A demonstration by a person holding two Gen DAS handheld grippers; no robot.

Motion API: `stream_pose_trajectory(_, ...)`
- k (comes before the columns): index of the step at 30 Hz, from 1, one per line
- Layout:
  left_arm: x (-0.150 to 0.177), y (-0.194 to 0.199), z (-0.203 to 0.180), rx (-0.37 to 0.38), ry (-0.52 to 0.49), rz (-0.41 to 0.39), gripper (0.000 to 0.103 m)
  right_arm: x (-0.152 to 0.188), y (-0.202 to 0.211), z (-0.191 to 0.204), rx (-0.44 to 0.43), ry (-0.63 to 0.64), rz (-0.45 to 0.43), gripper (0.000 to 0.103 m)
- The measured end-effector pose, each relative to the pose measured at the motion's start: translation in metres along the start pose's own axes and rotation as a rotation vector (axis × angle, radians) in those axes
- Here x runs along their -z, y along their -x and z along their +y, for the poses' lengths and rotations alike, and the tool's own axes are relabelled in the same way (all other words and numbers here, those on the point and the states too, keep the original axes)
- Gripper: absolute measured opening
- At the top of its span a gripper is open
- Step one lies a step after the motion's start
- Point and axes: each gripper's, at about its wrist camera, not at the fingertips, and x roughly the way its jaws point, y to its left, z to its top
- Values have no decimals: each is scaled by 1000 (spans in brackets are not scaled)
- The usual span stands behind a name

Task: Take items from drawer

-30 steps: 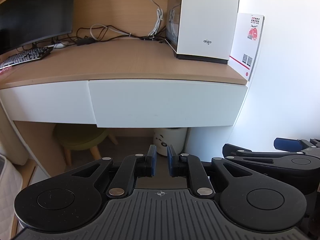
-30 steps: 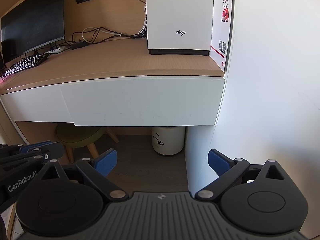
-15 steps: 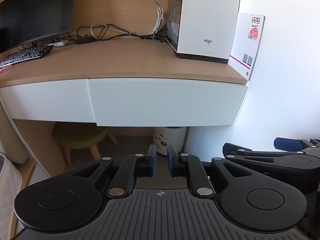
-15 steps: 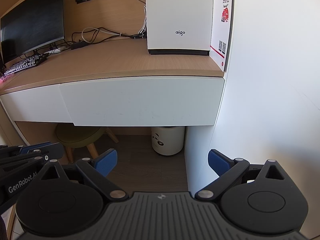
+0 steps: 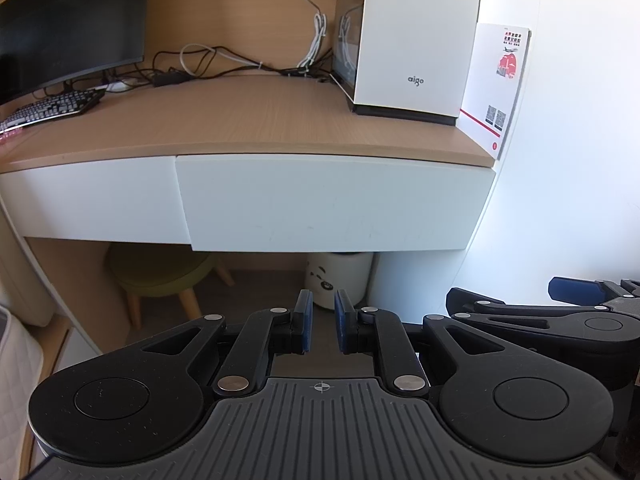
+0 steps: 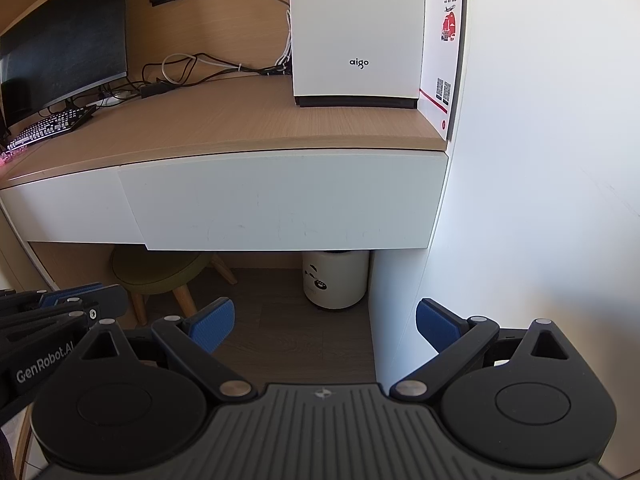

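Note:
A white drawer (image 5: 332, 204) (image 6: 280, 200) under the wooden desk is closed, so its contents are hidden. A second white drawer front (image 5: 92, 200) sits to its left, also closed. My left gripper (image 5: 321, 322) hangs below and in front of the drawer, shut with only a narrow slit between its blue pads and nothing in it. My right gripper (image 6: 323, 322) is beside it on the right, open wide and empty. Each gripper shows at the edge of the other's view: the right gripper (image 5: 560, 312) and the left gripper (image 6: 60, 304).
On the wooden desk (image 5: 240, 120) stand a white computer case (image 5: 416, 36), a leaflet (image 5: 498, 88), cables, a keyboard (image 5: 52, 108) and a monitor (image 5: 68, 24). Under the desk are a green stool (image 5: 160, 276) and a white bin (image 5: 340, 276). A white wall (image 6: 540, 160) closes the right side.

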Motion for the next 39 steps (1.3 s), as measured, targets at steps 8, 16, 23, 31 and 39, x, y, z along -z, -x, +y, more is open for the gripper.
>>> stream_pose_trajectory(8,1,-3,0,13,-3,7,15,1,-2,-2,7,0,3,98)
stream_pose_trajectory(16,1,-7,4,31,-2,21,15,4,-1,1,28,8,7,98)
stream_pose_trajectory(23,-1,-16,11,49,9,47,15,5,-2,3,50,6,30,98)
stream_pose_trajectory(31,-11,-29,29,81,15,65,15,-3,-9,11,83,-5,44,98)
stream_pose_trajectory(39,-35,-52,83,186,99,62,16,-24,-29,30,128,-28,63,98)
